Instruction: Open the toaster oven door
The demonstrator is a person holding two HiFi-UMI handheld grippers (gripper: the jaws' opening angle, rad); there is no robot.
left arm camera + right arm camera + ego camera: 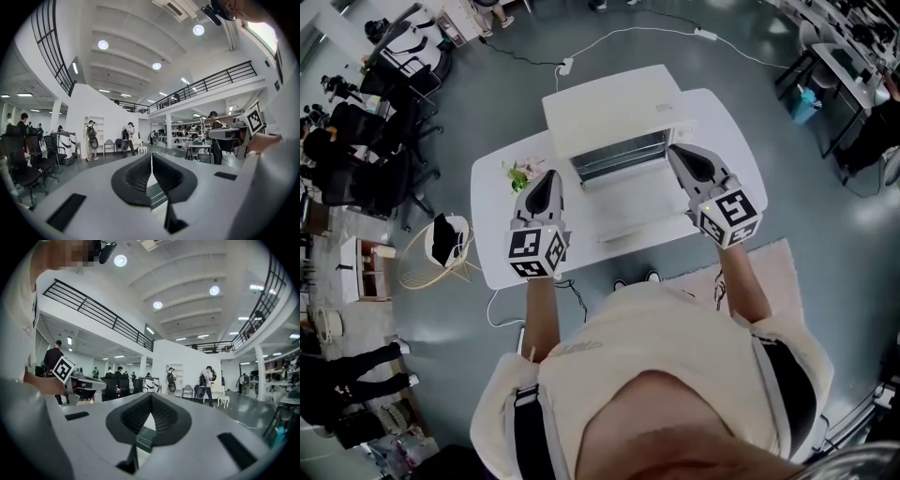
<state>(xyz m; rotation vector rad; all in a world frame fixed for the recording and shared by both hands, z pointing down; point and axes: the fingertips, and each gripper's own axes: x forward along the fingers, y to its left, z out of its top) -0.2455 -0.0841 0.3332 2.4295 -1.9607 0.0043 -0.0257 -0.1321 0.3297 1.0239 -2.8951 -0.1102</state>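
toaster oven [614, 117] white | table [492, 234] white | floor [450, 356] dark grey

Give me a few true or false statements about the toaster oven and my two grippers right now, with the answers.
1. The toaster oven has its door folded down, open. True.
2. The left gripper is clamped on the door. False: its jaws are together on nothing, beside the door.
3. A small plant sits on the table to the left of the oven. True.
4. The right gripper has its jaws wide apart. False: they are together and empty.
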